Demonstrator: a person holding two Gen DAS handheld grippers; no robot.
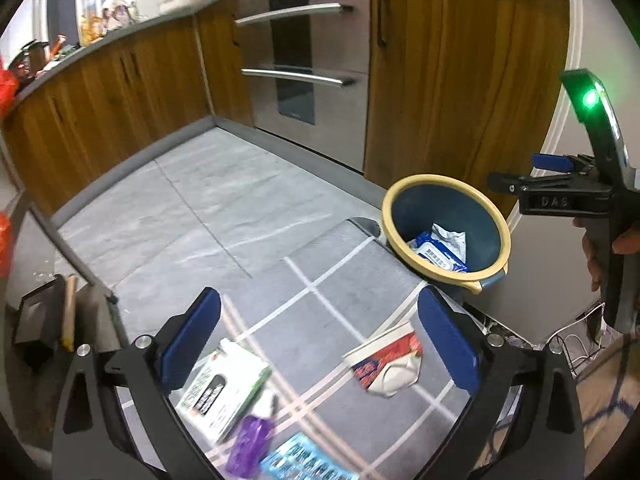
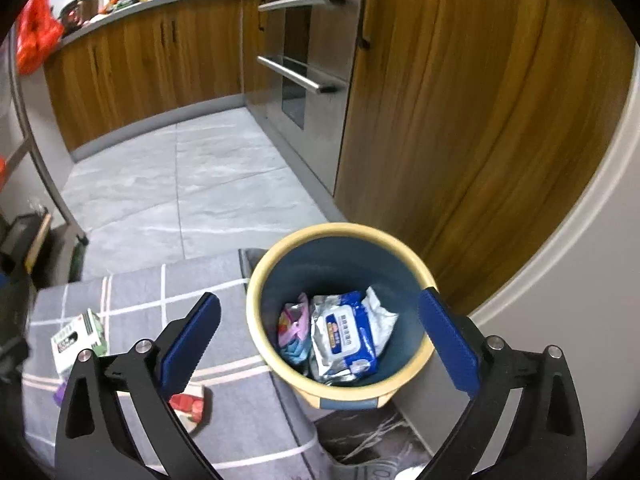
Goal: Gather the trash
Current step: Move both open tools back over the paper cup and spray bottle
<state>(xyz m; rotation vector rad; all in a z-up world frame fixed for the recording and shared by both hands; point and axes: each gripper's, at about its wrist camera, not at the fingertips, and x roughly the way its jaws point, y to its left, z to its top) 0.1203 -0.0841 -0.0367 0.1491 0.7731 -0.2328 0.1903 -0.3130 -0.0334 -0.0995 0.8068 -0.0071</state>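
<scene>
Left tongs (image 1: pixel 318 344): blue pads spread wide apart, holding nothing, low in the left wrist view above the grey rug (image 1: pixel 340 272).
Right tongs (image 2: pixel 320 344): pads likewise wide apart and holding nothing, framing the mouth of the bin (image 2: pixel 340 394) in the lower centre of the right wrist view.
Right tongs from the other side: the left wrist view shows them at its right edge (image 1: pixel 516 178), a green light lit on the body; from that angle I cannot tell how the pads stand.
Bin: one, round, blue inside with a cream rim, at the rug's far right corner beside the wooden cabinet (image 2: pixel 460 120); right of centre in the left wrist view (image 1: pixel 404 204).
Trash in the bin: two pieces counted in the right wrist view, a blue and silver wipes pack (image 2: pixel 344 340) and a pink wrapper (image 2: pixel 294 326) at its left. The left wrist view shows only the wipes pack (image 1: pixel 440 252).
Trash on the rug, left wrist view: four pieces at the bottom of the frame, a white and green box (image 1: pixel 224 388), a red and white torn wrapper (image 1: pixel 386 364), a purple wrapper (image 1: pixel 250 444), blurred, and a light blue packet (image 1: pixel 304 462) cut by the frame edge.
Trash on the rug, right wrist view: the box (image 2: pixel 78 338) at the left and the red wrapper (image 2: pixel 192 404) partly behind the left pad; a sliver of purple beside the box; the light blue packet is out of frame.
Oven (image 1: pixel 304 64): one, two bar handles, upper centre in both views.
</scene>
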